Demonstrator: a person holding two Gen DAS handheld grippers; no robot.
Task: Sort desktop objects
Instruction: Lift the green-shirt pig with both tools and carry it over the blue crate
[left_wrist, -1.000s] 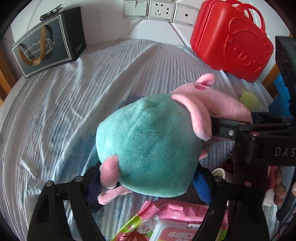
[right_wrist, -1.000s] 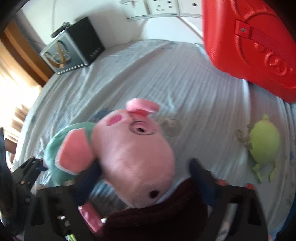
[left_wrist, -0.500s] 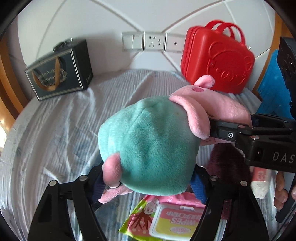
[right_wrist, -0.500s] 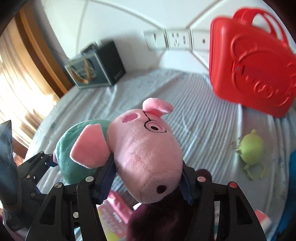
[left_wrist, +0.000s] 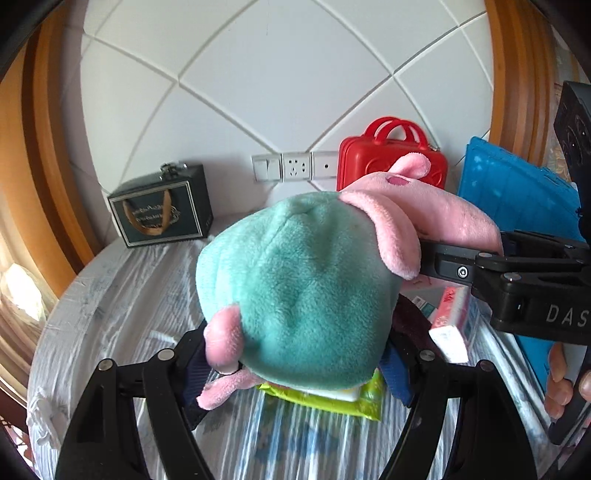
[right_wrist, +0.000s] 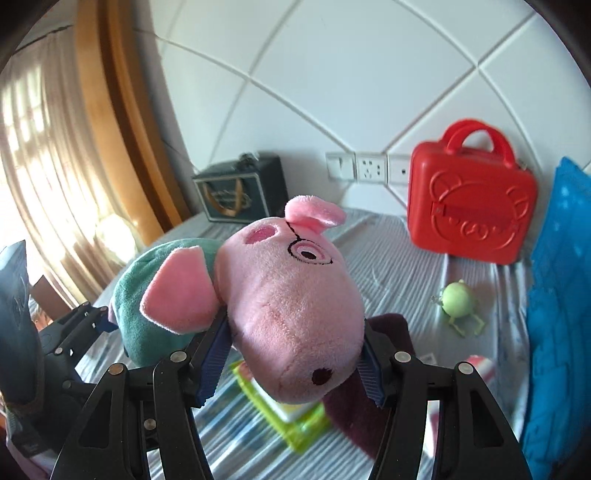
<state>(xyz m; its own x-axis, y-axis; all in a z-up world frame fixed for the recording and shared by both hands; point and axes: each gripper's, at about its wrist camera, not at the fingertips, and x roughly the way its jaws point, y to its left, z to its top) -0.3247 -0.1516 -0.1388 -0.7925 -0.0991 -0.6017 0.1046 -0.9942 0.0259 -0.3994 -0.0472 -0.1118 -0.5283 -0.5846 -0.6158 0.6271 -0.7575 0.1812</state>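
item: pig plush toy (right_wrist: 295, 306), pink head, teal body, held in the air above the striped bedcover (left_wrist: 122, 295), over its near middle, carried by two grippers at once. left gripper (left_wrist: 295, 354): jaws closed on the teal body, blue pads pressed into the pile. right gripper (right_wrist: 291, 354): jaws closed on the pink head, pads sunk in at both cheeks. beneath the toy: green wet-wipes pack (right_wrist: 295, 413) and a dark maroon cloth (right_wrist: 384, 332), both lying on the cover. near the right edge: small green figure (right_wrist: 458, 302), a blue cushion (right_wrist: 557, 295); at the far edge by the wall, red toy suitcase (right_wrist: 469, 218) and dark gift box (left_wrist: 162, 210). risks, judged: soft stuffing gives under the pads, so either grip may creep off the rounded fabric and leave the toy swinging from one end; if the two hands drift apart the neck seam takes the strain, if they close in the body buckles and may squeeze out. a dropped toy would land on the wipes pack or cloth and muddle the sorting. carrying toward the far edge, a trailing leg could knock the green figure or tip the suitcase.
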